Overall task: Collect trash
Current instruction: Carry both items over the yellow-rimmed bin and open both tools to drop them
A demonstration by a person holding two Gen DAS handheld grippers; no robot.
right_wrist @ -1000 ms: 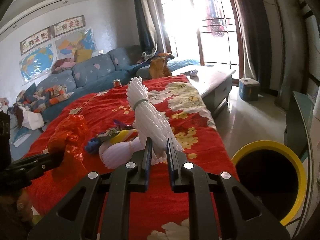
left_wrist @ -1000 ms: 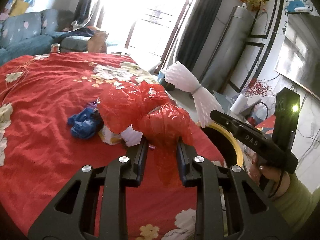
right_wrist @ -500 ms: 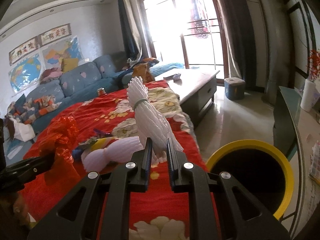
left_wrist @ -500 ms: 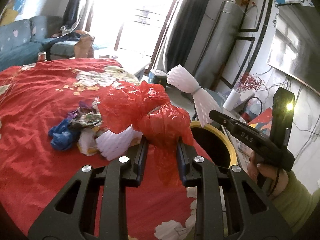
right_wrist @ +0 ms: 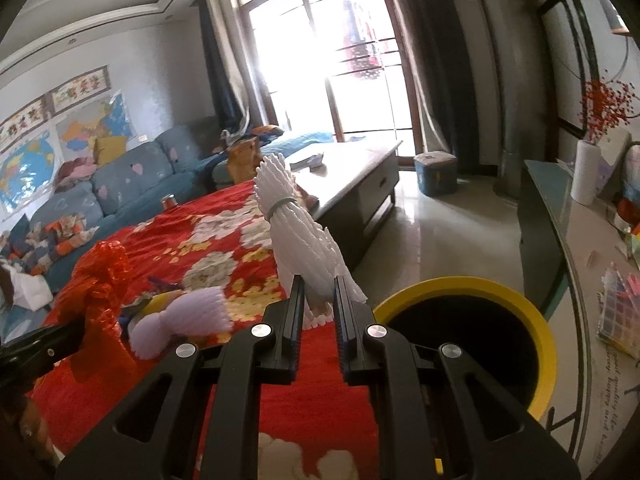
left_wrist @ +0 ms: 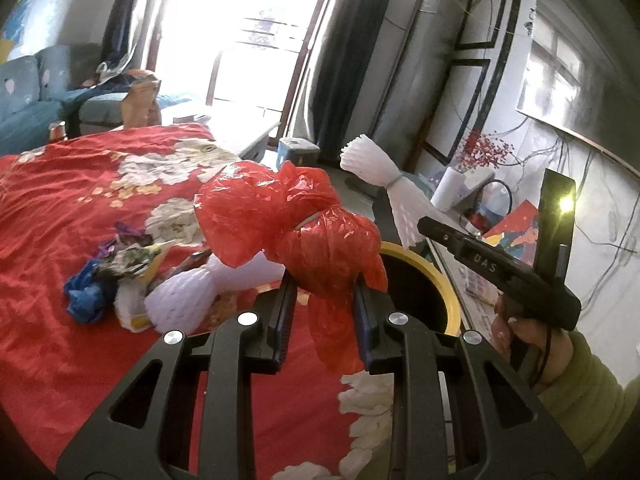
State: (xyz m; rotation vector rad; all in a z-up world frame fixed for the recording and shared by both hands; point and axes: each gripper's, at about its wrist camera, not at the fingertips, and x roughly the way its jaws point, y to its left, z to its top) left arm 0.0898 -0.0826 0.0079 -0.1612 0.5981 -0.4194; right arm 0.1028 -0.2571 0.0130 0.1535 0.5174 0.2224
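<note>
Above the red floral cloth (left_wrist: 60, 208) | left gripper (left_wrist: 324, 292) jaws clamp red plastic bag (left_wrist: 288, 224) | right gripper (right_wrist: 318, 300) pinches white foam net (right_wrist: 298, 232) | yellow-rimmed bin (right_wrist: 548, 332) at 4 o'clock

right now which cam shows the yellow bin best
The right wrist view: the bin shows nearly its whole yellow rim and dark inside, just right of the right gripper. In the left wrist view only a rim arc shows, the rest hidden behind the red bag and left gripper.
</note>
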